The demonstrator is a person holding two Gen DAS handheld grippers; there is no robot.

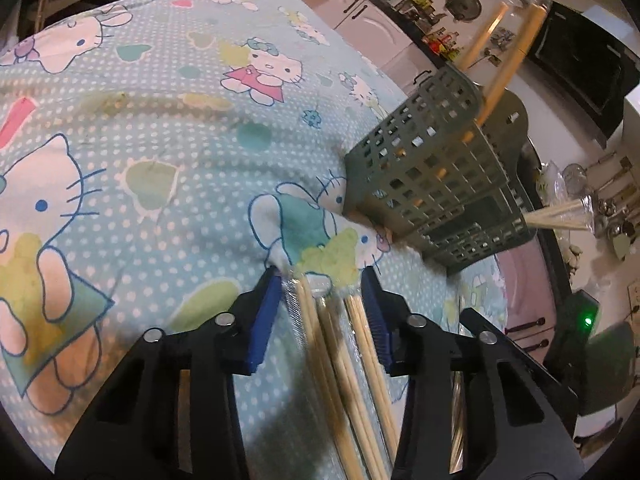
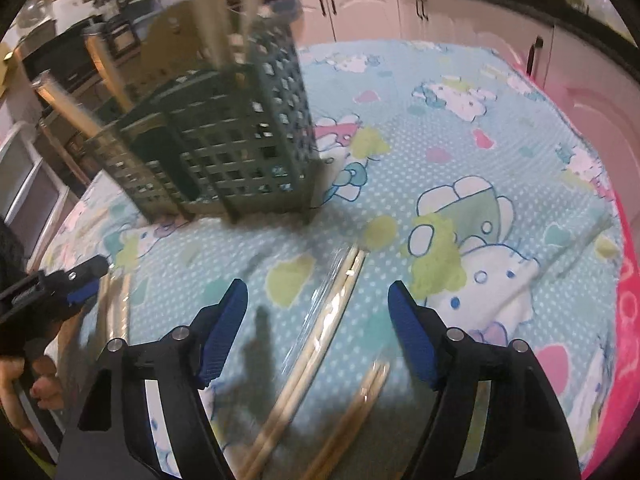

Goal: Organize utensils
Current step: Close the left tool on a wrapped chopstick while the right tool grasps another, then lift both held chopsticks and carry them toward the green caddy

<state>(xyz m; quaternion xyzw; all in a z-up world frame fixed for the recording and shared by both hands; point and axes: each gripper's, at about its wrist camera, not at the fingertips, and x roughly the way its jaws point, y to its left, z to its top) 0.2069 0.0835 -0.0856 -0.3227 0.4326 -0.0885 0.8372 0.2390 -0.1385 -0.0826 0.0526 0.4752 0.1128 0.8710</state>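
The chopsticks (image 1: pixel 352 360) lie loose on the cartoon-print cloth (image 1: pixel 160 152), several of them in clear plastic sleeves. In the left wrist view a bundle of them runs lengthwise between the blue pads of the left gripper (image 1: pixel 324 280); the fingers stand apart on either side, with cloth visible between pad and wood on the left, so nothing is clamped. Judgement: the gripper is placed straddling the bundle so that closing would take it in one grip.

In the right wrist view a sleeved pair (image 2: pixel 320 320) lies between the spread fingers of the right gripper (image 2: pixel 318 292), and a second pair (image 2: pixel 360 408) lies beside it, nearer the right finger. These fingers are also apart and touch nothing. The picture is motion-blurred, so finer contact cannot be judged.

The green lattice holder (image 1: pixel 432 168) stands on the cloth towards its far right edge in the left view, beyond both grippers. It has several compartments. Two wooden handles (image 1: pixel 508 48) lean out of the tallest one, and a sleeved bundle (image 1: pixel 560 212) leans out of a lower one. Which compartment awaits the loose pairs cannot be told.

Judgement: the task is partly done, since some utensils are housed and several pairs are still on the cloth. The sleeves look slippery; a grip on the plastic alone may slide.
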